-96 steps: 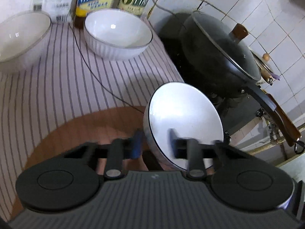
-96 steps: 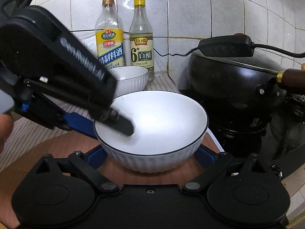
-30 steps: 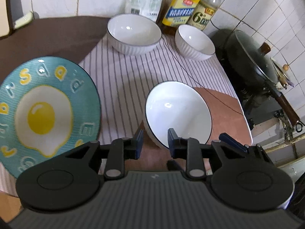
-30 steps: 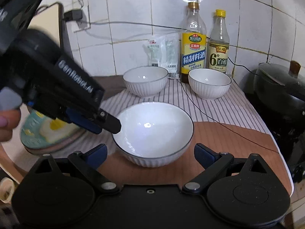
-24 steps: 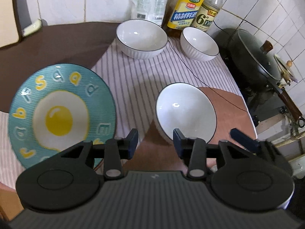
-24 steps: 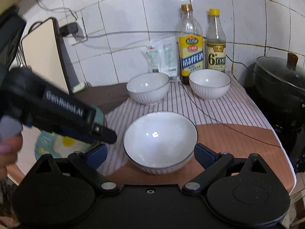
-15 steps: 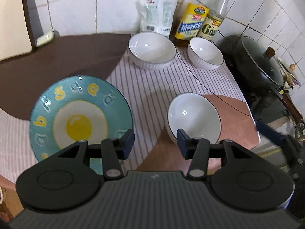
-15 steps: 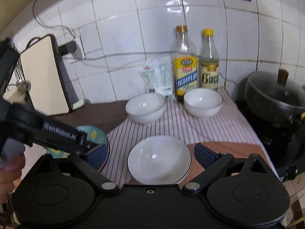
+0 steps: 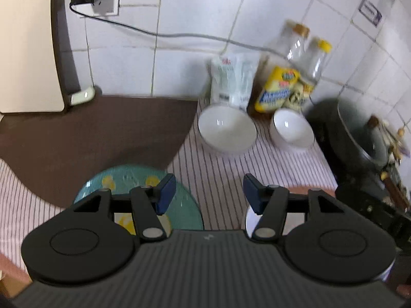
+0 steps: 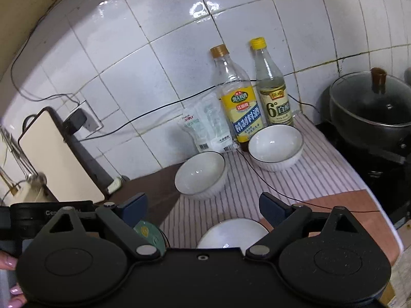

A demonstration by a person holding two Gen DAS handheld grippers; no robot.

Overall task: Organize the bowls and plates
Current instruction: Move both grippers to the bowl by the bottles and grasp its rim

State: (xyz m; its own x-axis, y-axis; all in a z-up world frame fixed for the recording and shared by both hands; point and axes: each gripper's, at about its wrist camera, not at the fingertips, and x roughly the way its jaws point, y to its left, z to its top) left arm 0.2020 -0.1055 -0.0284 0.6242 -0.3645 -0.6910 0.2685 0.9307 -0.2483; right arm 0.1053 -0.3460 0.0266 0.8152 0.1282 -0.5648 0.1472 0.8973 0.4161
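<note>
My left gripper (image 9: 209, 192) hangs high above the counter, jaws opening, nothing between them. Below it, a teal egg-pattern plate (image 9: 183, 205) lies on the striped cloth, partly hidden by the left finger. The near white bowl (image 9: 249, 222) peeks out behind the right finger. Two more white bowls, a larger one (image 9: 227, 131) and a smaller one (image 9: 292, 128), stand at the back. My right gripper (image 10: 203, 205) is open and empty, above the near bowl (image 10: 231, 233). The back bowls (image 10: 200, 174) (image 10: 274, 146) and the plate's edge (image 10: 149, 233) also show there.
Two bottles (image 10: 241, 107) (image 10: 273, 95) and a white bag (image 10: 205, 131) stand against the tiled wall. A lidded black pot (image 10: 370, 107) sits on the stove at right. A cutting board (image 10: 59, 159) leans at left. A thin cable (image 10: 269, 187) crosses the cloth.
The left gripper let go of the near bowl's rim and opened. Both grippers rose and drew back, so bowl and plate now sit low in both views.
</note>
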